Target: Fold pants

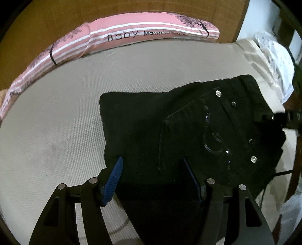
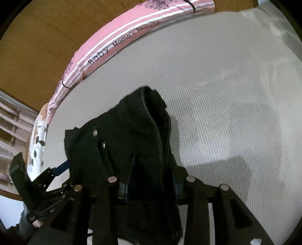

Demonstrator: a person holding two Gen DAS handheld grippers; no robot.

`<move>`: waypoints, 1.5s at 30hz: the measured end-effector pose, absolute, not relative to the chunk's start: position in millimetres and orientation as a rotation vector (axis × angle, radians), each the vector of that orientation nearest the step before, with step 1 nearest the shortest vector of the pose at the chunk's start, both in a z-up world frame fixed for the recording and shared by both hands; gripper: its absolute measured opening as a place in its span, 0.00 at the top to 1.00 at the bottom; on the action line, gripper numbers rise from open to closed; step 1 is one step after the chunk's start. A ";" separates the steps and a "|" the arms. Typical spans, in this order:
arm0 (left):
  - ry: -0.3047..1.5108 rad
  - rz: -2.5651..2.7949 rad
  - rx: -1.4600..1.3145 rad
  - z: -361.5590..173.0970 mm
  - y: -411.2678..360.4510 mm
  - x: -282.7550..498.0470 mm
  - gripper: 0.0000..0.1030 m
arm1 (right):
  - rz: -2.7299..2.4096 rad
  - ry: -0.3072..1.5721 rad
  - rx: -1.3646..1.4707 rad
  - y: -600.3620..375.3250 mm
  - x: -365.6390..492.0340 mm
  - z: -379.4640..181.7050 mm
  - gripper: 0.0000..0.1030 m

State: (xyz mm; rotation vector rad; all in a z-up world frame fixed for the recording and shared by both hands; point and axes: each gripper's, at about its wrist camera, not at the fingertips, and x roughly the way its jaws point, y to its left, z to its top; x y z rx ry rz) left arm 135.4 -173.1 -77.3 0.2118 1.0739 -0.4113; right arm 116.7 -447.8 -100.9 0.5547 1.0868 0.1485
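While the black pants (image 1: 188, 128) lie folded on the bed (image 1: 56, 122), my left gripper (image 1: 151, 167) has its jaws apart over the near edge. My right gripper (image 2: 151, 177) is clamped on the waistband, so I should lay it down slowly and flat.

A beige textured bedcover (image 1: 56, 122) fills the foreground. A pink striped pillow (image 1: 132, 32) printed "Baby" lies along its far edge, against a brown wooden headboard (image 1: 56, 15).
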 end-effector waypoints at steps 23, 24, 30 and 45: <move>1.119 -0.310 0.124 -87.2 -150.8 111.5 0.26 | -0.032 1.042 0.445 -428.2 47.6 -98.4 0.59; 1.118 -0.307 0.123 -86.9 -150.7 109.9 0.26 | -0.051 1.031 0.418 -425.5 46.1 -92.7 0.59; 1.118 -0.305 0.132 -82.7 -151.0 105.0 0.26 | -0.111 0.922 0.261 -401.6 35.5 -58.8 0.47; 1.072 -0.246 0.130 -73.5 -141.3 95.6 0.26 | -0.065 1.020 0.056 -347.5 58.8 -93.8 0.42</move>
